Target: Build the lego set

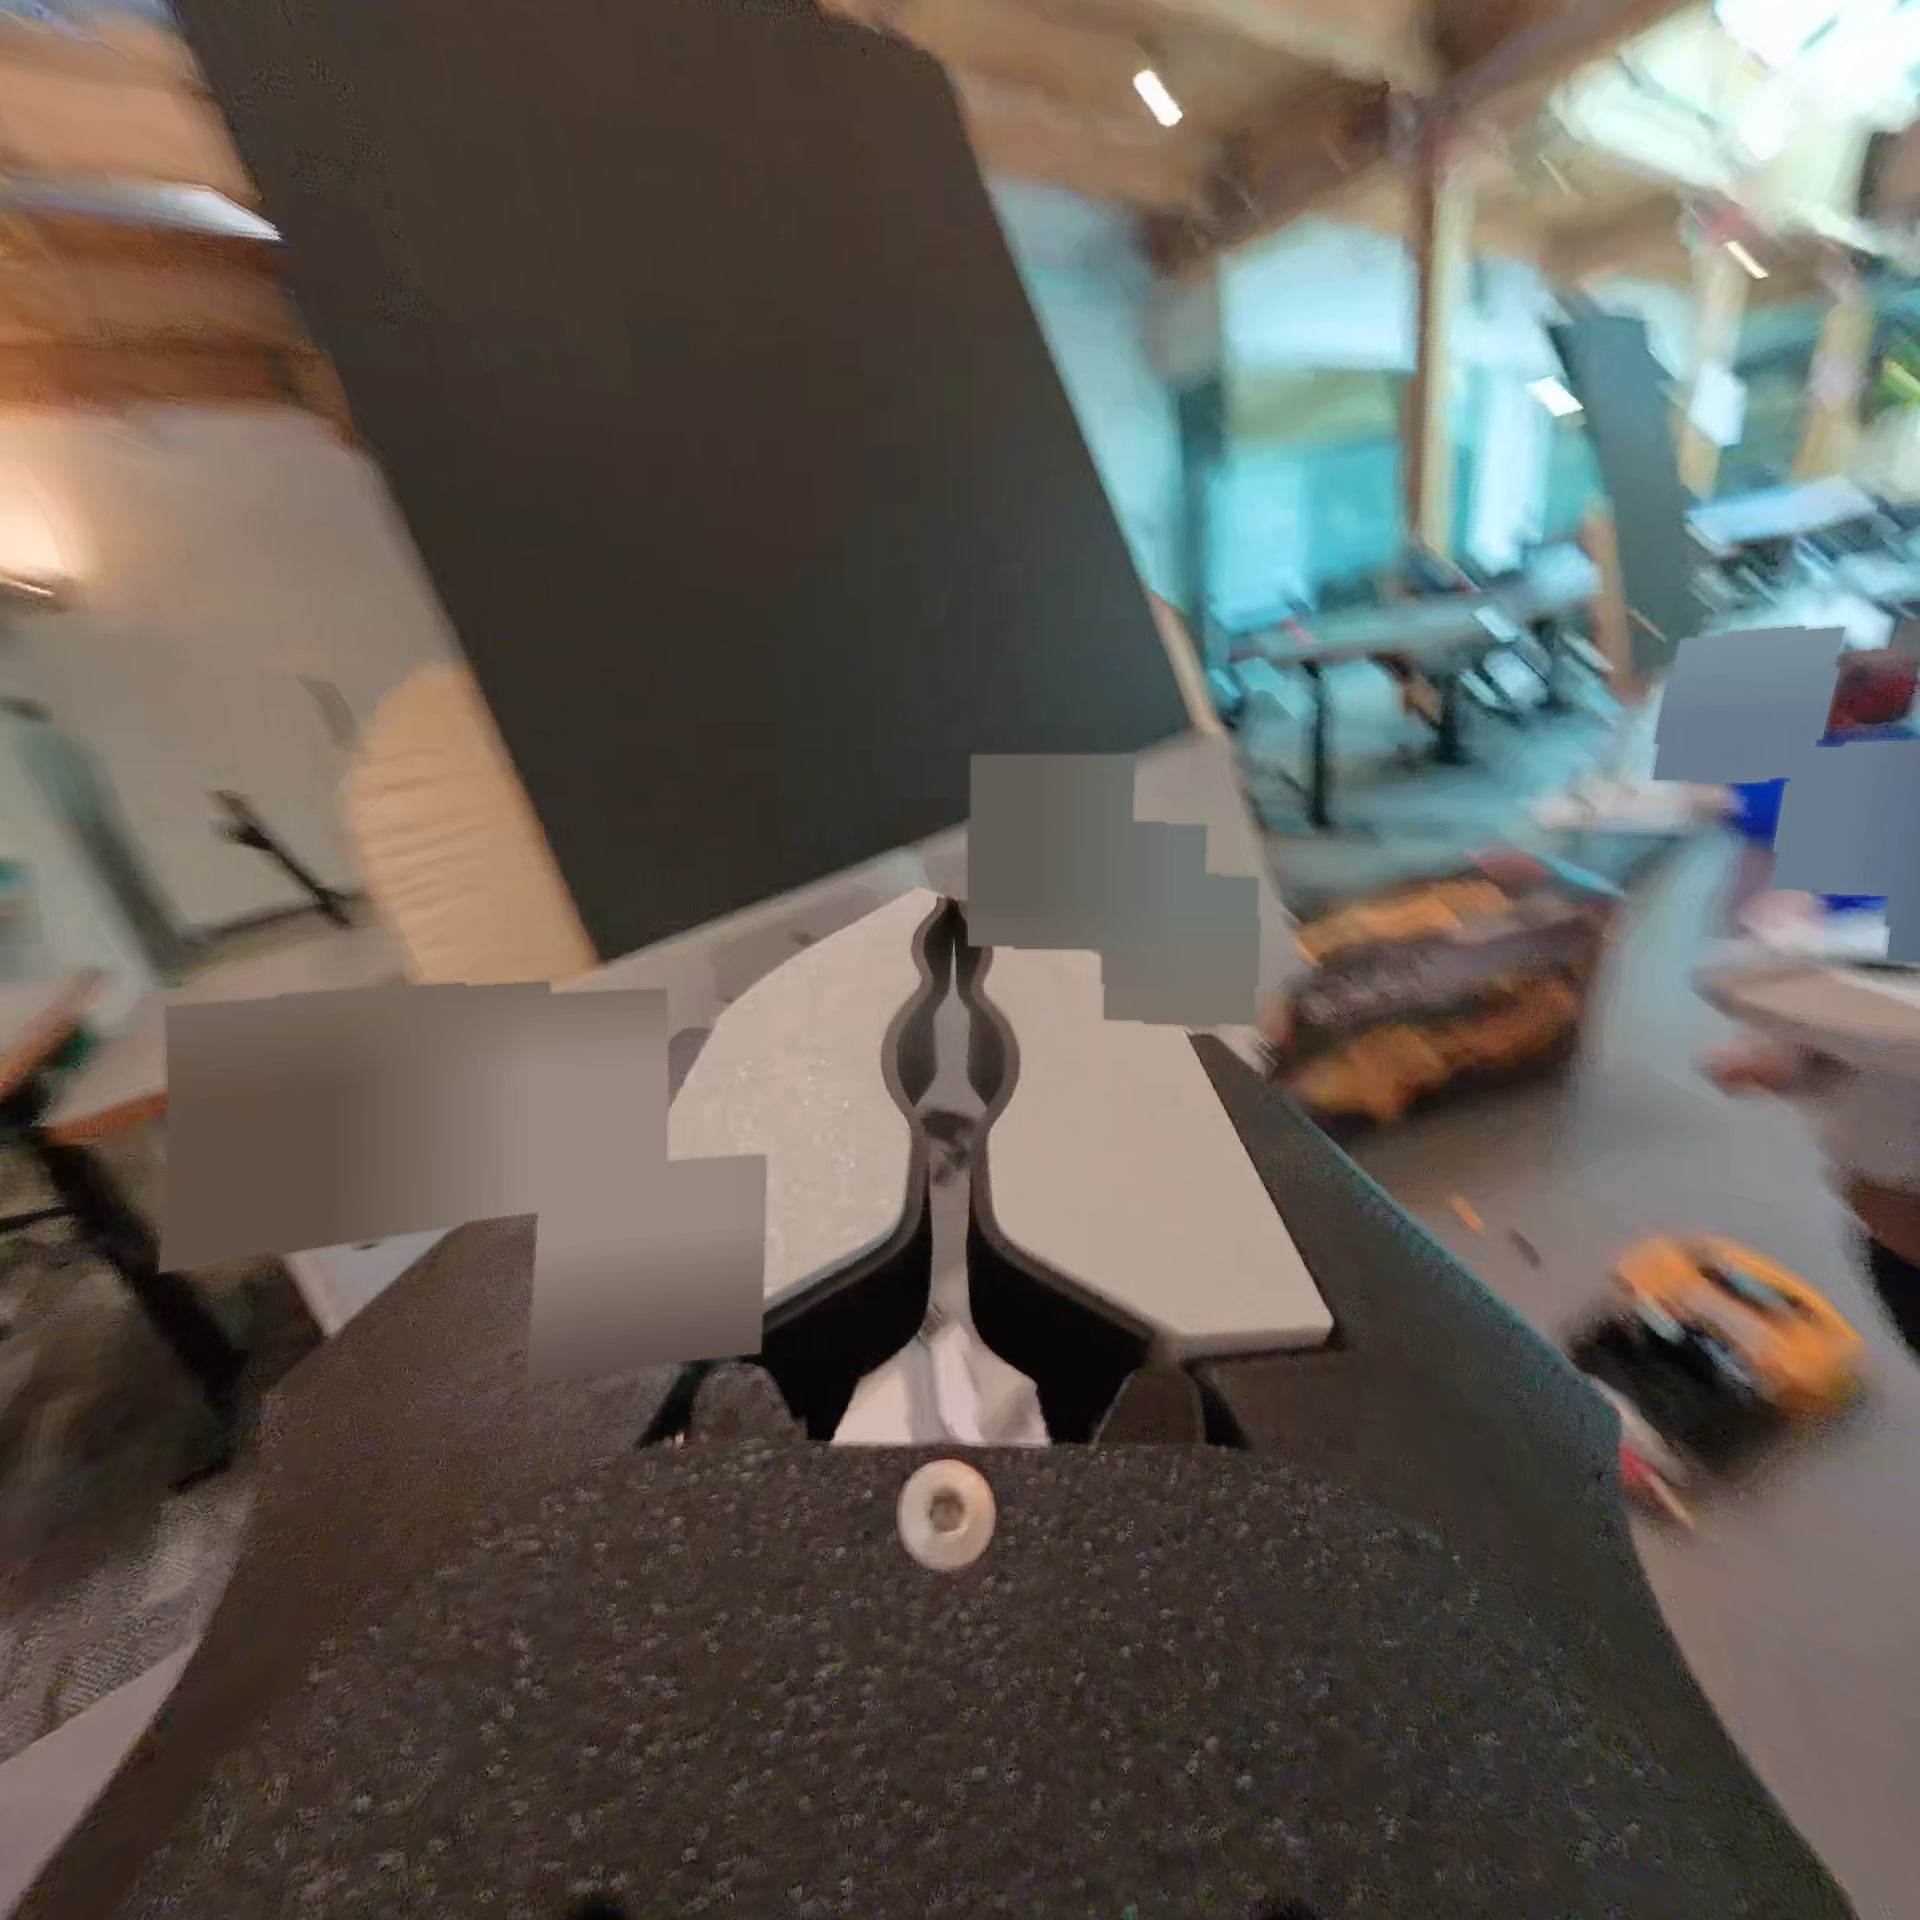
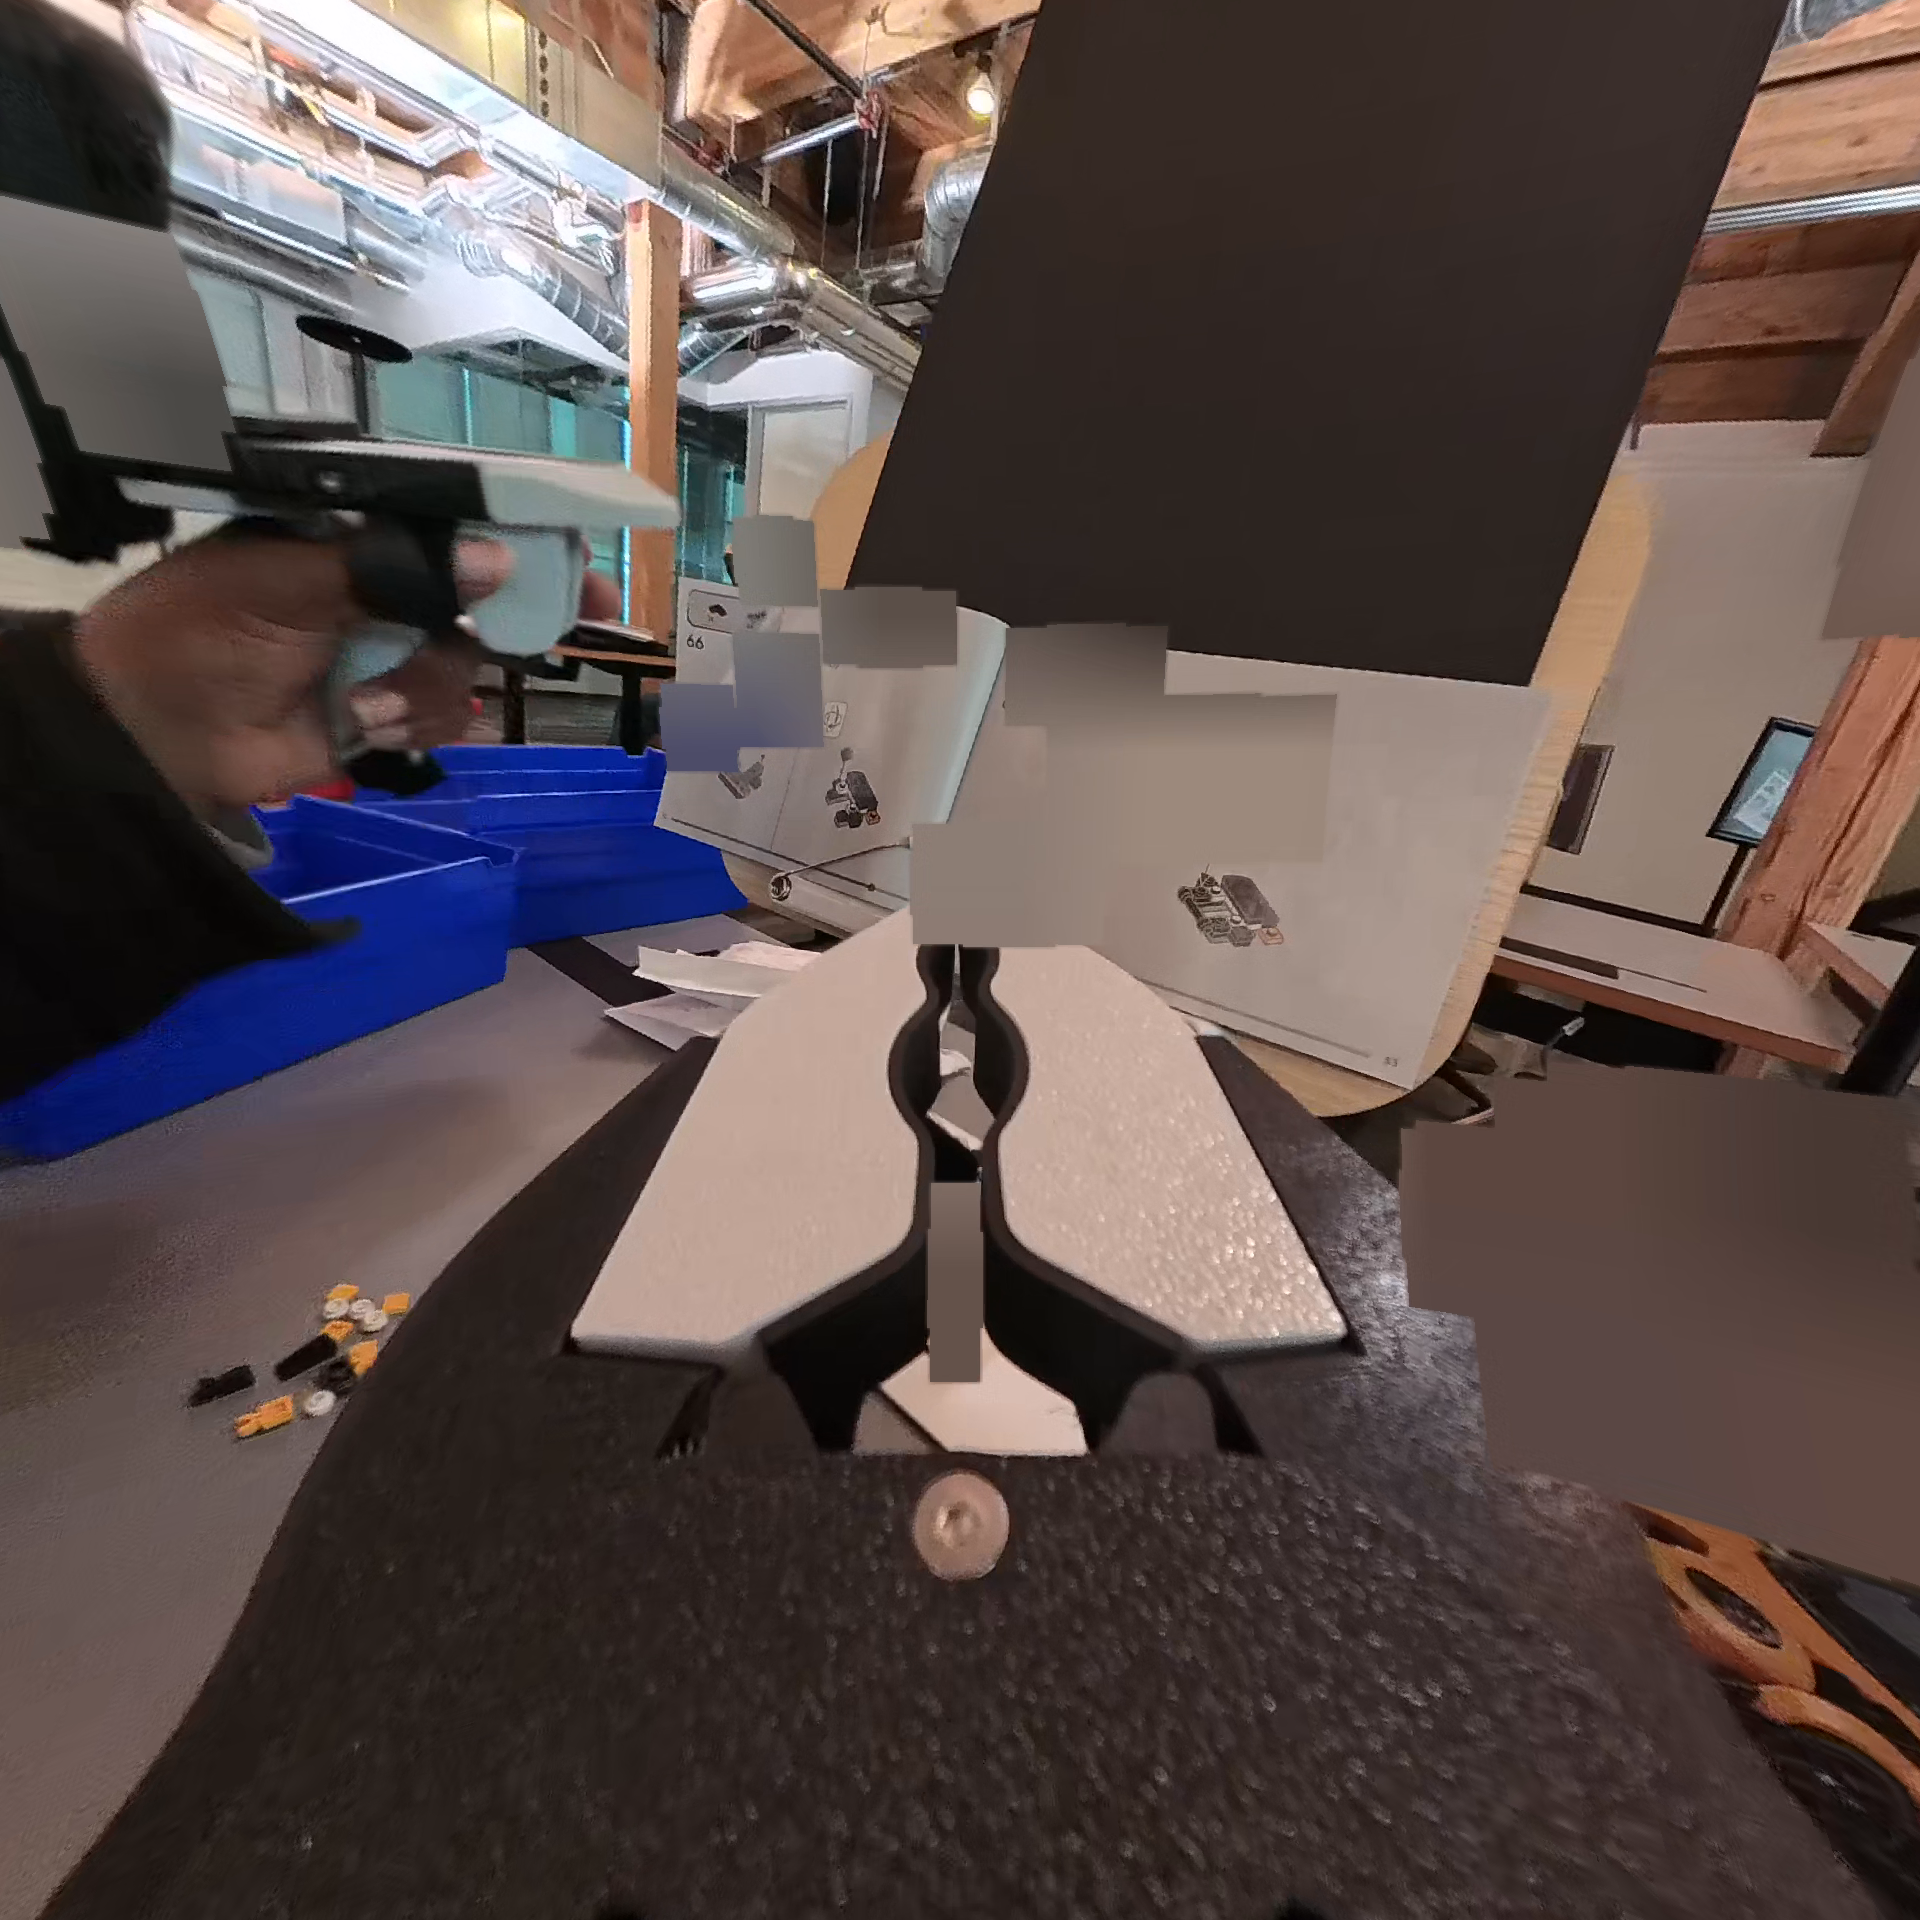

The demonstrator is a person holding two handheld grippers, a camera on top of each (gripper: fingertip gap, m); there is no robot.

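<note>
My left gripper (image 1: 951, 920) is shut and empty, raised off the grey table (image 1: 1538, 1174) in a blurred view. An orange and black lego car body (image 1: 1444, 997) lies to its right, and a smaller orange and black lego assembly (image 1: 1725, 1330) lies nearer. My right gripper (image 2: 956, 961) is shut with nothing visible between its fingers and points at the open instruction booklet (image 2: 1382, 831). Several small loose orange, black and grey lego pieces (image 2: 312, 1351) lie on the table (image 2: 312, 1164) to its left. An orange and black lego car (image 2: 1787, 1683) is at the lower right. A hand holds the left gripper (image 2: 623, 499) up at the upper left.
Blue plastic bins (image 2: 468, 862) stand at the left of the table. A dark upright board (image 2: 1299, 312) stands behind the booklet and also shows in the left wrist view (image 1: 675, 416). White papers (image 2: 707, 987) lie in front of the booklet.
</note>
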